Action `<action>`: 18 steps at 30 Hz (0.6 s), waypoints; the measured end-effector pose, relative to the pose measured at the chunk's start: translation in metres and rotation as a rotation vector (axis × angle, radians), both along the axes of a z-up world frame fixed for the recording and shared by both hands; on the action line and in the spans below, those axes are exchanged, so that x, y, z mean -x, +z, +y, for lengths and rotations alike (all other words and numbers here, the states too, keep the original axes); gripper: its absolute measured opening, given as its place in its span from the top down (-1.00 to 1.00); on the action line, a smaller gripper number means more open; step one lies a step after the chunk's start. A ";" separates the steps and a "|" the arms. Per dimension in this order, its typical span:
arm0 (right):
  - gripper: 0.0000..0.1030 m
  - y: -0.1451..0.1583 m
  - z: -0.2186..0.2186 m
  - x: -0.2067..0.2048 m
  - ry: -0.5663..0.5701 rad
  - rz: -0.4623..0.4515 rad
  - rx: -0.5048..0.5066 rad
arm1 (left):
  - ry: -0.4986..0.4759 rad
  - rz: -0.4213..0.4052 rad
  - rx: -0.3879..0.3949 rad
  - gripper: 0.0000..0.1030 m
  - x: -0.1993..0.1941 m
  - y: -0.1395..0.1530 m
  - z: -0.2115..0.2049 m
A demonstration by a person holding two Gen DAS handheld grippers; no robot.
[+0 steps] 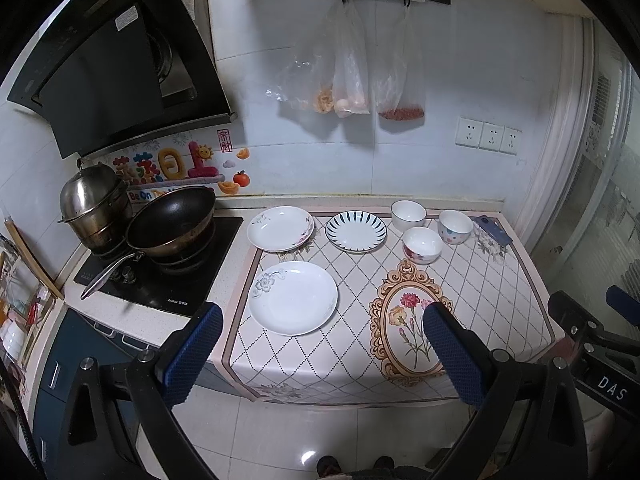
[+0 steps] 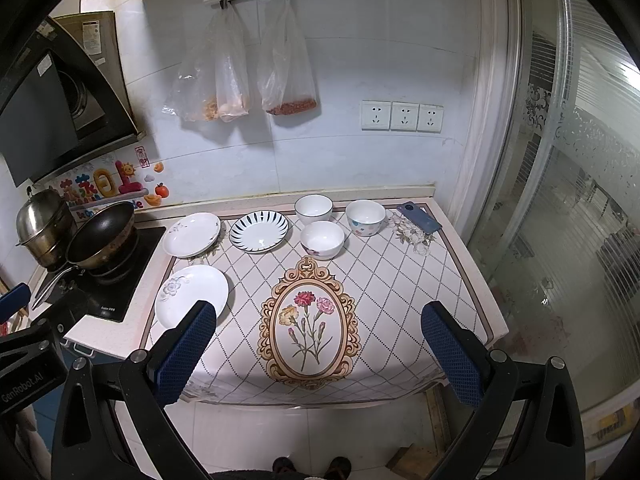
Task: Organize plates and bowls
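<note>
Three plates lie on the patterned counter mat: a white flowered plate [image 1: 293, 297] [image 2: 192, 295] at front left, a second white flowered plate [image 1: 280, 228] [image 2: 193, 234] behind it, and a blue-striped plate [image 1: 355, 231] [image 2: 259, 231]. Three bowls stand at the back right: a white bowl [image 1: 408, 215] [image 2: 313, 208], a red-flowered bowl [image 1: 422, 245] [image 2: 322, 240], and a dotted bowl [image 1: 455, 226] [image 2: 365, 217]. My left gripper [image 1: 322, 354] and right gripper [image 2: 318, 354] are open, empty, and held in front of the counter's near edge.
A stove with a black wok [image 1: 172, 220] [image 2: 102, 236] and a steel pot [image 1: 94, 200] [image 2: 40, 218] stands at the left. A phone [image 1: 493, 229] [image 2: 420, 218] lies at the mat's back right corner. Plastic bags [image 1: 352, 68] hang on the wall. A glass door [image 2: 568, 200] is at the right.
</note>
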State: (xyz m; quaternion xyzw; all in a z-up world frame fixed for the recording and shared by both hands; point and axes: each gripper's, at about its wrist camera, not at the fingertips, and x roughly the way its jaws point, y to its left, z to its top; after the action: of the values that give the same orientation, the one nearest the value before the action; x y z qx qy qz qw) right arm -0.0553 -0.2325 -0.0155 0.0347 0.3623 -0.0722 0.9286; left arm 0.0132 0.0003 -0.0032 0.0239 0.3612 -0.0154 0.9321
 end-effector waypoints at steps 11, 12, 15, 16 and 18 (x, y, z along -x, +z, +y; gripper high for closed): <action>-1.00 -0.007 0.003 0.004 -0.002 0.004 -0.037 | 0.030 -0.007 0.024 -0.99 -0.007 -0.010 0.024; -1.00 -0.009 0.005 0.003 0.006 0.000 -0.051 | 0.038 -0.009 0.026 -0.99 -0.012 -0.014 0.029; -1.00 -0.023 0.011 -0.007 0.053 0.002 -0.108 | 0.061 -0.006 0.002 -0.99 -0.031 -0.030 0.049; -1.00 -0.033 0.016 -0.016 0.063 0.031 -0.133 | 0.076 0.001 -0.024 -0.99 -0.043 -0.040 0.057; -1.00 -0.050 0.021 -0.030 0.074 0.069 -0.162 | 0.091 0.020 -0.048 -0.99 -0.061 -0.058 0.070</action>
State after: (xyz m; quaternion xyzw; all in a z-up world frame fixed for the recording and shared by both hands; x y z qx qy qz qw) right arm -0.0254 -0.2113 -0.0657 0.0936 0.3999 -0.0094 0.9117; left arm 0.0738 0.0706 -0.0612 0.0298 0.3715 0.0356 0.9273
